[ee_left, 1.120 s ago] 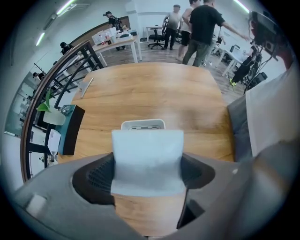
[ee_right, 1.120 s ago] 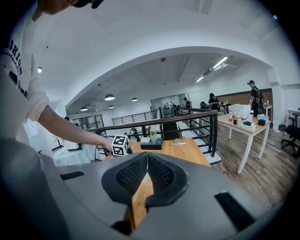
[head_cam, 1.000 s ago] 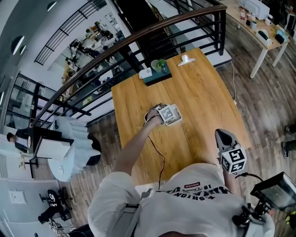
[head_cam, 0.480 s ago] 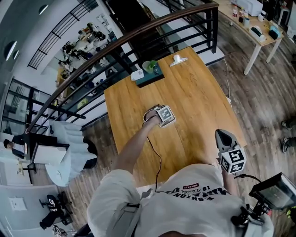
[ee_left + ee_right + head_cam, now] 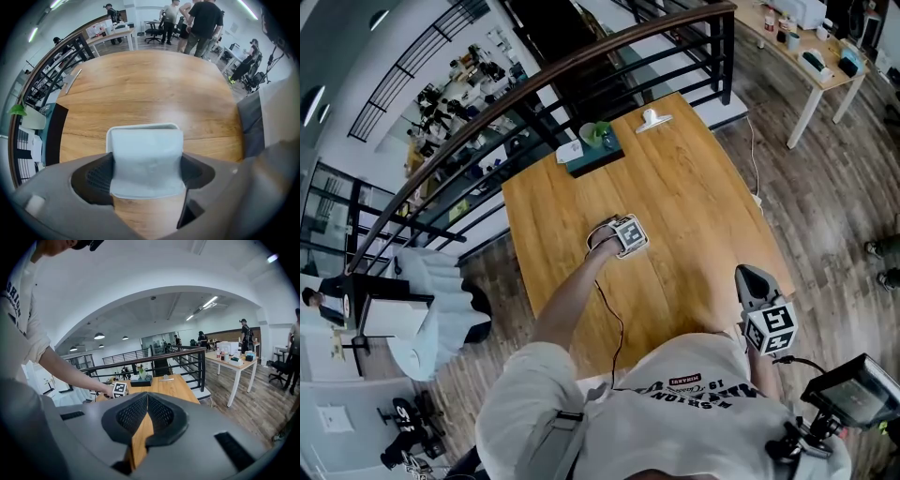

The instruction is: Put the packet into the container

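Gripping the pale packet [image 5: 146,159] by both sides, the left tongs [image 5: 146,171] hold it over the white container [image 5: 140,126] on the bench [image 5: 140,84]. Right tongs [image 5: 146,401] are closed and empty.

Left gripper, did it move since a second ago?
Yes. The left gripper, shut on the packet, has sunk toward the wooden table: its marker cube looks smaller against the tabletop.
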Action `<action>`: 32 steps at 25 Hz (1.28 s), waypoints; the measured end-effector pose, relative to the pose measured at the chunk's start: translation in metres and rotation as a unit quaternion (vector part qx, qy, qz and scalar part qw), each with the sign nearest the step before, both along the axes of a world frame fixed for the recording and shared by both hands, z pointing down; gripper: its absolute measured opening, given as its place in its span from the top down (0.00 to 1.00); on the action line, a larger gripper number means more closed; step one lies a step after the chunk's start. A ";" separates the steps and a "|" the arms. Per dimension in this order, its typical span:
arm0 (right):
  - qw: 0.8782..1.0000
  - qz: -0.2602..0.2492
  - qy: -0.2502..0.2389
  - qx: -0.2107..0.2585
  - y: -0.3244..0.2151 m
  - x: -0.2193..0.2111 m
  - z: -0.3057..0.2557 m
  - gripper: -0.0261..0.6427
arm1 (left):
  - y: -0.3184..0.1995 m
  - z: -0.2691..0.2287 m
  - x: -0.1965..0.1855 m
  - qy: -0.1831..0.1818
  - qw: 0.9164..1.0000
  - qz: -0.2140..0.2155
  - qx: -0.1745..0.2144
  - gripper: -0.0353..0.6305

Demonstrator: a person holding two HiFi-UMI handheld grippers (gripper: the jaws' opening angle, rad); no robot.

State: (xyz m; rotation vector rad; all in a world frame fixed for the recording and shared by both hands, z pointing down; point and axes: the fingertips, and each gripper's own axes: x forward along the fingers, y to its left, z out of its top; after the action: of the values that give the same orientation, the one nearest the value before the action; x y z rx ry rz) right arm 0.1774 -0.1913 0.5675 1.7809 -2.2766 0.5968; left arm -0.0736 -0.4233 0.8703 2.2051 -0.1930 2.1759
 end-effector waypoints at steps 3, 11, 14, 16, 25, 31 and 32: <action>1.000 0.005 0.002 -0.003 0.002 0.004 0.003 0.95 | -0.004 0.007 0.002 -0.003 1.000 0.006 0.012 0.32; 1.000 0.013 0.000 -0.008 0.005 0.009 0.007 0.95 | -0.006 0.016 0.001 0.000 1.000 -0.010 0.003 0.32; 1.000 0.013 0.000 -0.007 0.003 0.010 0.006 0.95 | -0.007 0.015 -0.001 -0.007 1.000 -0.007 0.002 0.32; 1.000 0.011 0.000 -0.006 0.003 0.009 0.005 0.95 | -0.006 0.012 -0.002 -0.007 1.000 -0.006 0.003 0.32; 1.000 -0.001 -0.001 -0.003 0.000 0.002 0.003 0.95 | -0.013 -0.007 0.005 0.013 1.000 0.007 0.025 0.30; 1.000 -0.009 -0.001 0.007 -0.002 0.001 0.000 0.95 | -0.018 -0.019 0.009 0.020 0.999 0.007 0.035 0.29; 1.000 -0.010 0.000 0.008 -0.002 0.001 0.000 0.95 | -0.018 -0.020 0.008 0.019 0.999 0.007 0.036 0.29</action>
State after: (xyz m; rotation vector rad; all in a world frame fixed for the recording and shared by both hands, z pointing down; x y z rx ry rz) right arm 0.1782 -0.1932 0.5679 1.7633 -2.3026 0.5778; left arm -0.0653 -0.4412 0.8508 2.2903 -0.2608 2.1659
